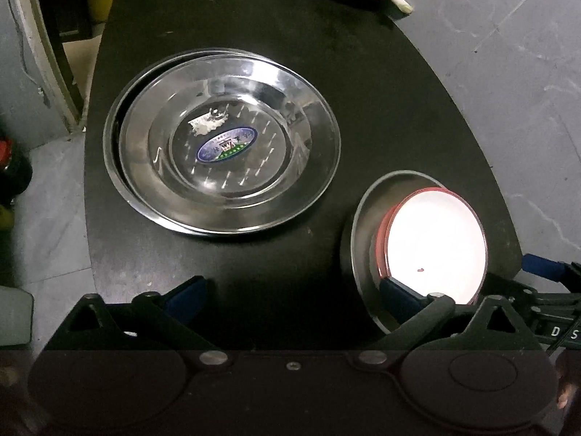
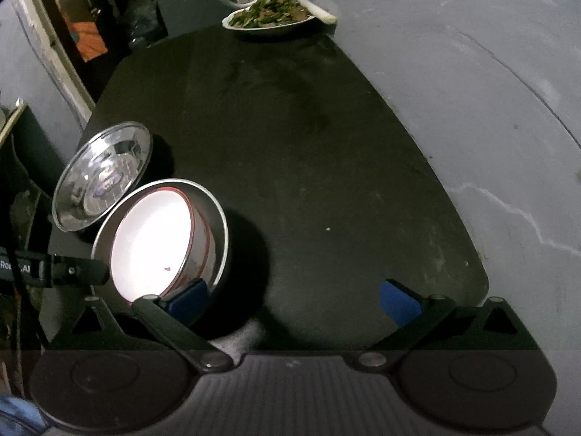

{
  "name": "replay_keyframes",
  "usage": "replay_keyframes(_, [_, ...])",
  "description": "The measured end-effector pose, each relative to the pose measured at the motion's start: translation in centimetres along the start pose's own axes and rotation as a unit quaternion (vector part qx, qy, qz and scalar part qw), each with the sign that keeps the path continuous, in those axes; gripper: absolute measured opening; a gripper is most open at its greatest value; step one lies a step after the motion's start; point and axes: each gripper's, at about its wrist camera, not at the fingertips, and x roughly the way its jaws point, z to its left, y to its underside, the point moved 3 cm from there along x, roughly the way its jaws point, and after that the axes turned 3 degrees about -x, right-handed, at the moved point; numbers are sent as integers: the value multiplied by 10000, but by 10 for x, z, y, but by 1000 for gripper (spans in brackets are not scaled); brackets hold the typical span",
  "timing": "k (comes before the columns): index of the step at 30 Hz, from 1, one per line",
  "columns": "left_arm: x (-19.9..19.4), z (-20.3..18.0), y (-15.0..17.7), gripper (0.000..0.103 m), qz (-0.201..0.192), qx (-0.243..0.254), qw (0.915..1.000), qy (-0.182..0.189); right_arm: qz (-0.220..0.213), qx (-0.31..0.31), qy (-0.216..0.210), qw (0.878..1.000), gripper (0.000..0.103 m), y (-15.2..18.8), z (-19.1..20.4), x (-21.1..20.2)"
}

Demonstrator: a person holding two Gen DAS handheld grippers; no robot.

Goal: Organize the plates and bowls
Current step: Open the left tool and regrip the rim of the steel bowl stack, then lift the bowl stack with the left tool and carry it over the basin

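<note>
Left wrist view puts the stacked steel plates (image 1: 221,141) straight ahead of your left hand-held gripper (image 1: 294,298), out toward the middle of the dark table (image 1: 363,91), while the red-rimmed white bowl (image 1: 435,243) nested in a steel bowl (image 1: 357,236) lies off to that gripper's right, near the table's near edge. Your left hand-held gripper is spread wide and holds nothing; its right blue pad (image 1: 397,298) sits over the near rim of the steel bowl, though whether it touches is hard to tell. Right wrist view shows the same nested pair, the white bowl (image 2: 156,243) inside the steel bowl (image 2: 218,218), low and to the left of your right hand-held gripper (image 2: 294,301), which is also wide open and empty, its left pad (image 2: 189,301) just at the bowls' near rim. So the bowls lie between your two hands, within close reach of either, and the plates (image 2: 101,178) lie beyond them, clearly closer to your left. The round bowls offer no long axis, so any rim point should serve. A dish of green vegetables (image 2: 270,12) sits at the far end, well apart.
</note>
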Motion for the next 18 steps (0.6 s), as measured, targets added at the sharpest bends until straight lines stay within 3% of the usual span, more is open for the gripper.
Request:
replay_keyframes(8, [8, 0, -4, 77, 71, -33, 9998, 209, 63, -520, 164, 9985, 103, -13, 9, 10])
replay_keyframes(12, [11, -1, -5, 71, 72, -15, 9996, 264, 155, -607, 150, 9979, 102, -16, 10, 17])
replay_keyframes(18, [10, -2, -7, 56, 0, -20, 9990, 448, 117, -498, -41, 9987, 92, -17, 9, 20])
